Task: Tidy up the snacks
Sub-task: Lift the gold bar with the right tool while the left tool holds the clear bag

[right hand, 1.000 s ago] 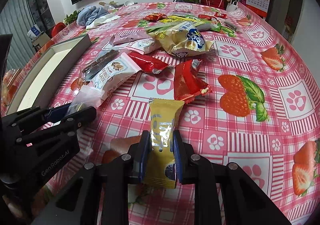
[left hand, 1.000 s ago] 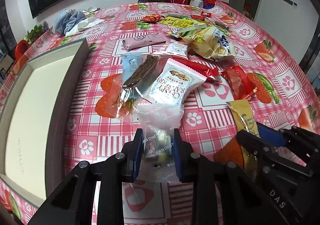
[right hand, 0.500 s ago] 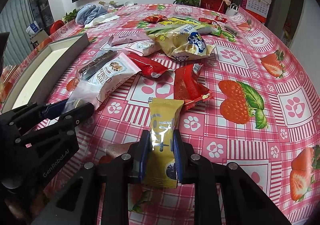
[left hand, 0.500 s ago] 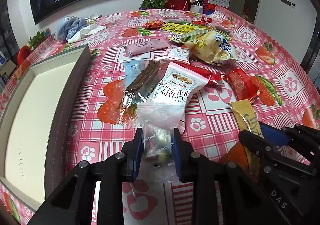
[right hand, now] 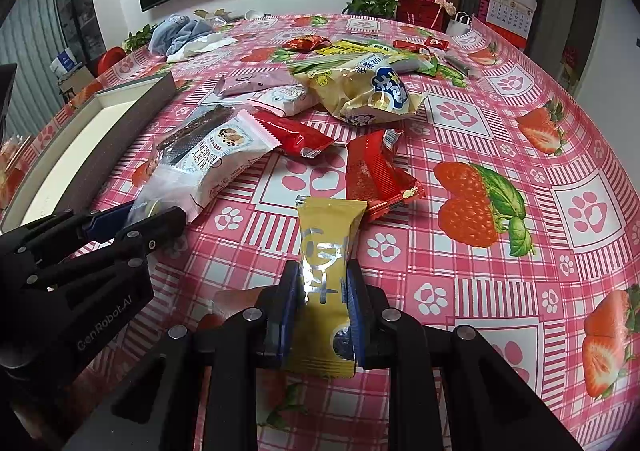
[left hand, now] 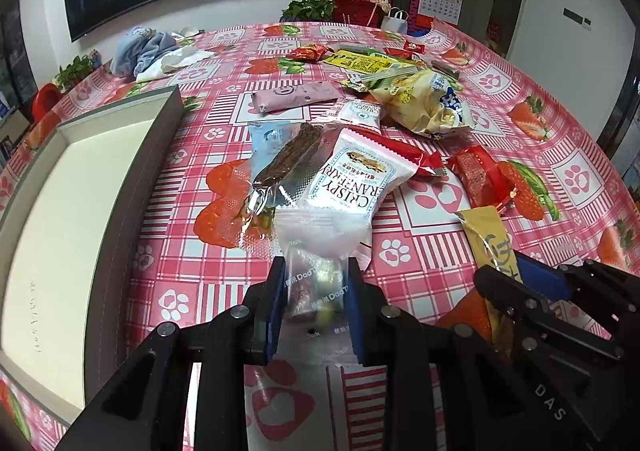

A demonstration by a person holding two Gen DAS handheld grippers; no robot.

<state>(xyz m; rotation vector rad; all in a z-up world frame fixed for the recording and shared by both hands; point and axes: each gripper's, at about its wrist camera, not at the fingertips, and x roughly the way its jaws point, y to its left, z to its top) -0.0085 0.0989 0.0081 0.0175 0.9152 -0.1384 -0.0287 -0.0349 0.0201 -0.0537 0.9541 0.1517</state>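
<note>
Already both grippers hold snacks.
The left gripper (left hand: 314, 291) pinches a clear packet (left hand: 320, 251), the right gripper (right hand: 322, 291) a yellow packet (right hand: 326, 275); both look light, crinkly and slippery, best gripped mid-body.

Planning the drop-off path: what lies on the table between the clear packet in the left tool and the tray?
Only bare tablecloth separates the clear packet from the tray, seen in the left wrist view.

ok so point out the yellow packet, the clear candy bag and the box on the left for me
yellow packet (right hand: 326, 251): right wrist view, on its printed middle above the pads
clear candy bag (left hand: 316, 283): left wrist view, on the candy-filled part between the pads
box (left hand: 136, 187): left wrist view, on its grey side wall
</note>
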